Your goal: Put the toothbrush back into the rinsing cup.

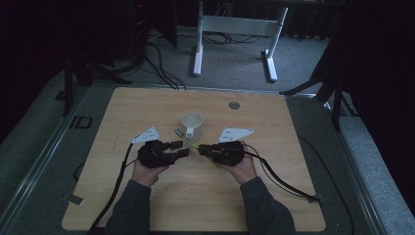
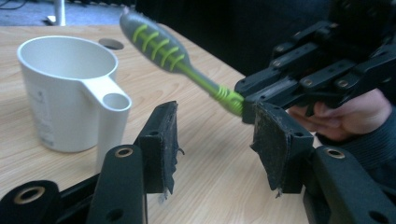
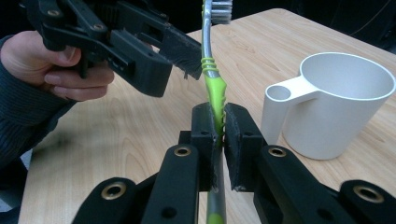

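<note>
A grey and green toothbrush stands clamped by its handle in my right gripper, bristle head up and away from the jaws. In the high view the right gripper holds the toothbrush pointing left toward the left gripper at the table's middle. My left gripper is open, with bare table between its pads. The toothbrush passes just beyond its right jaw without touching it. A white cup with a tube-shaped handle stands upright just behind both grippers, also in the left gripper view and the right gripper view.
The wooden table has a round grommet at the back. A small dark object lies left of the cup's handle. Cables trail from both grippers toward the front edge. A white desk frame stands on the floor beyond.
</note>
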`<state>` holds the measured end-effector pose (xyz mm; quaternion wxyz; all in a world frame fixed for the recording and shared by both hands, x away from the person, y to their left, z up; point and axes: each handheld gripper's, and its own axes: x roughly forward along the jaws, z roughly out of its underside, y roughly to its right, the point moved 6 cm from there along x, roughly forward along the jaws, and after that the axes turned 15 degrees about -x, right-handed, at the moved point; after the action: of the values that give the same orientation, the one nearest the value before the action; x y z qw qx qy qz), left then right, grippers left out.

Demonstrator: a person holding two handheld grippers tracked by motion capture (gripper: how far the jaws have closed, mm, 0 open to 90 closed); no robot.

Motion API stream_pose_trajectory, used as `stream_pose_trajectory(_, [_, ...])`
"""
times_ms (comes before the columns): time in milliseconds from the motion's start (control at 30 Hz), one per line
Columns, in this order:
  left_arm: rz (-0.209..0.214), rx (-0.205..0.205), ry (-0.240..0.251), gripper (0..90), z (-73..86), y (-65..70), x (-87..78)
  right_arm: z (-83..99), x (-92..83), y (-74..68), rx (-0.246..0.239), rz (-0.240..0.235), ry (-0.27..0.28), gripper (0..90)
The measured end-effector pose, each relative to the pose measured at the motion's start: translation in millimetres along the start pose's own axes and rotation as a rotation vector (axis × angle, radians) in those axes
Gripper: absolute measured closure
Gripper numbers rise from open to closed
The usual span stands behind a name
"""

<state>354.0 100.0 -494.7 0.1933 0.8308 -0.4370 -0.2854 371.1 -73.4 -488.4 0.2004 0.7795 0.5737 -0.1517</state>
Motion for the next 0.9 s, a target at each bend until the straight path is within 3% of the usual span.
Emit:
stream_pose_trajectory(500, [0.092,-0.015,-0.009,56.2,0.8,3.8,8.7,1.8,-2.1,-5.2,0.014,-0.058,0.049,82.3])
stream_pose_trajectory(900, [0.150,0.026,-0.014,63.3,0.7,9.2,6.5,0.7,-3.1,-8.8,-0.006,-0.100,0.075,82.4])
